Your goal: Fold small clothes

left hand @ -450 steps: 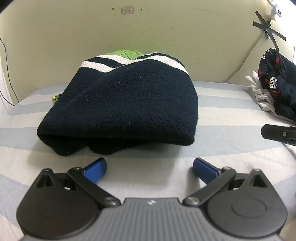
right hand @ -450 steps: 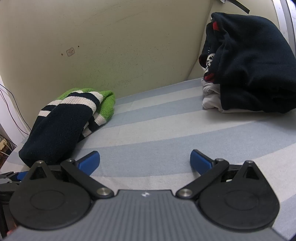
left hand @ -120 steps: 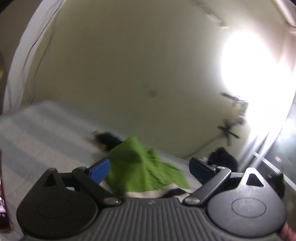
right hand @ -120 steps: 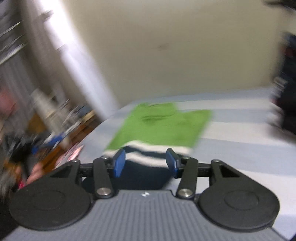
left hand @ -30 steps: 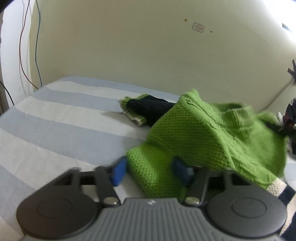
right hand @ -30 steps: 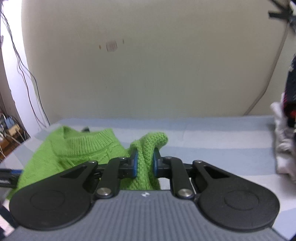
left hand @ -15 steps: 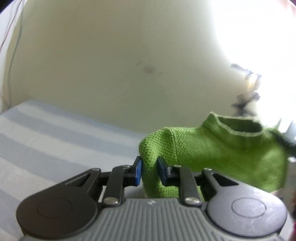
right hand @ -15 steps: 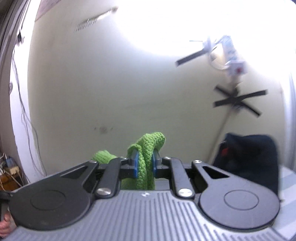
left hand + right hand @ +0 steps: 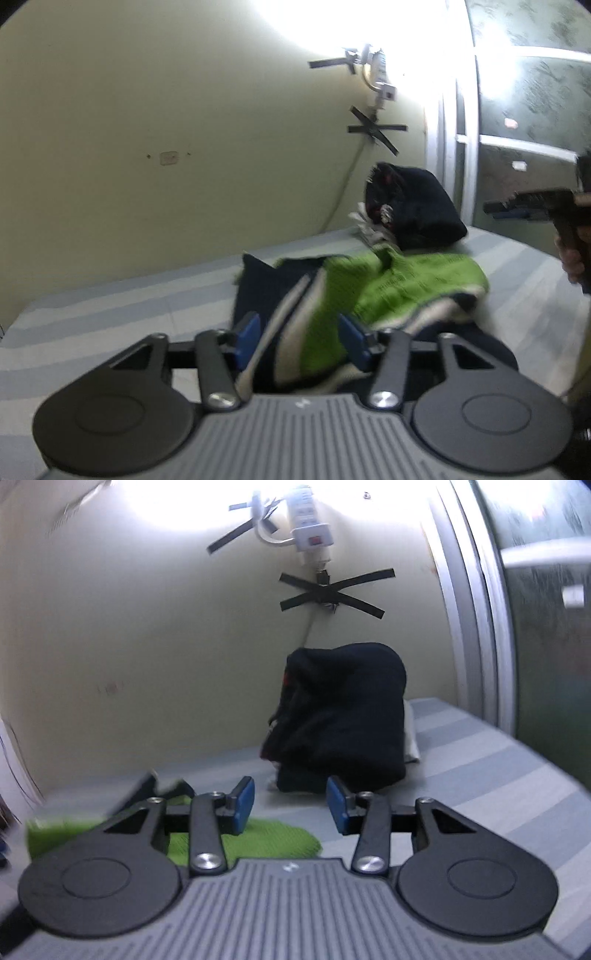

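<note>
The green, navy and white knitted sweater (image 9: pixel 388 291) is seen lying crumpled on the striped sheet (image 9: pixel 110 317), its long axis running from the near left toward the far right, the green end pointing at the dark folded pile (image 9: pixel 413 210) by the wall. The left gripper (image 9: pixel 301 341) is held just above the near end; its jaws have just been opening and now stand spread, the knit seen between the pads but not pinched. Half a second earlier the green fold was clamped and lifted. The right gripper (image 9: pixel 290 805) has likewise just been opening; nothing is held, whereas green knit was pinched before. It now faces the pile.
</note>
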Demonstrator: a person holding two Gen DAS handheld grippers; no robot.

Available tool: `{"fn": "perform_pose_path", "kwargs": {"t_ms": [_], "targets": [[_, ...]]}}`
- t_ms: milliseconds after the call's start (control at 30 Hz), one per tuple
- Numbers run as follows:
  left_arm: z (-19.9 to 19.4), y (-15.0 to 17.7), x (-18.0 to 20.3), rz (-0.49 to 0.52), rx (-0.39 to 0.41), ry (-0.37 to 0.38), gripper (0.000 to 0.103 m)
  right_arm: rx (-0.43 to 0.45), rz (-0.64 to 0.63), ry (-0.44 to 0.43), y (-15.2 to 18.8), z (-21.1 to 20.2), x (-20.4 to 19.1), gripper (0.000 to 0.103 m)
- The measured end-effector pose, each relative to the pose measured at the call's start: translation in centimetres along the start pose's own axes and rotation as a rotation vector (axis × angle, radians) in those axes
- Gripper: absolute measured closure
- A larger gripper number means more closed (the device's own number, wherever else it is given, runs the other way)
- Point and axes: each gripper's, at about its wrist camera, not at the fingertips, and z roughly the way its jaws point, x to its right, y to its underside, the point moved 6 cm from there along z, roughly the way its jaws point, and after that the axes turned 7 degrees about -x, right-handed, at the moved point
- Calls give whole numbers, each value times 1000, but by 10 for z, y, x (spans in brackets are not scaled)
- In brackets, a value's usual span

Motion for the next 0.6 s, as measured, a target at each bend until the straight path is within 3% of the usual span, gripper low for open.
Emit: {"fn": "perform_pose_path", "kwargs": {"t_ms": [67,100,133,267,400,467,500,567,600], "targets": [[4,-14,2,-7,23,-3,27,3,-39,-19,-3,7,-8,51],[9,-20,1,1,34,4,12,-5,-64,-28,-4,13,-13,51],[20,-30,9,23,47,16,5,-15,-90,-41,-4,16,-16,51],[44,-46,37,170,36,62,3,-69,-185,-95,-1,32,-27,39],[79,-39,51,268,-56,77,2,-148,-250,-136,0,57,-33,34],[97,-33,49,261,-115,64,6,-185,-265,-160,0,74,-34,27],[103,-28,45,244,-145,56,14,-206,-275,-179,0,83,-35,26],[113,-24,37,206,-190,43,42,-250,-304,-213,3,99,-39,20],[117,-22,32,183,-210,32,62,-276,-329,-221,7,107,-41,18]]}}
